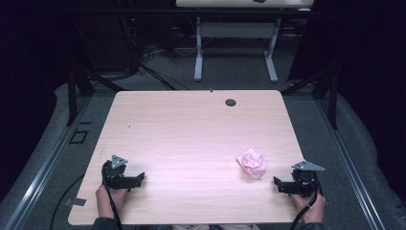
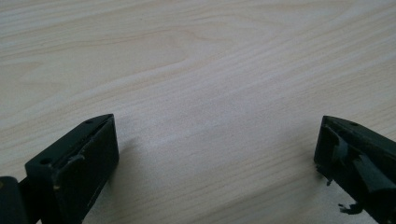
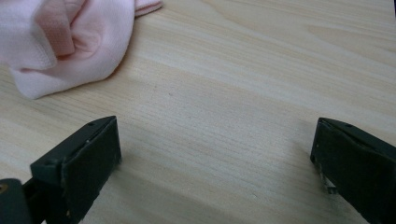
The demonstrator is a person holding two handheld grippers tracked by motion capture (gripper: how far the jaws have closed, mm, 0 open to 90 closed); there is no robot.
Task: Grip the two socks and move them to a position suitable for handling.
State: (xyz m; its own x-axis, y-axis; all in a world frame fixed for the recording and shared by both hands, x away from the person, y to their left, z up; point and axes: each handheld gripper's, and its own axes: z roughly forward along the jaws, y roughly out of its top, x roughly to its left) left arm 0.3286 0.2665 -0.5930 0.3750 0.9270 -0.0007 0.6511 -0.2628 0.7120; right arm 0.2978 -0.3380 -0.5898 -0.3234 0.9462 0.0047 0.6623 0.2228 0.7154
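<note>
Jaws stand wide apart on the left gripper (image 1: 140,179), which rests low on the wooden table (image 1: 191,139) at its near left. A crumpled pink cloth (image 1: 252,163) lies right of centre. Just beside it, the right gripper (image 1: 276,184) also gapes, holding nothing.

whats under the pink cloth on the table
The crumpled pink cloth lies straight on the wooden table; bare wood shows all around its edges. Its folds cover the spot beneath, so anything small tucked under or inside cannot be seen.
</note>
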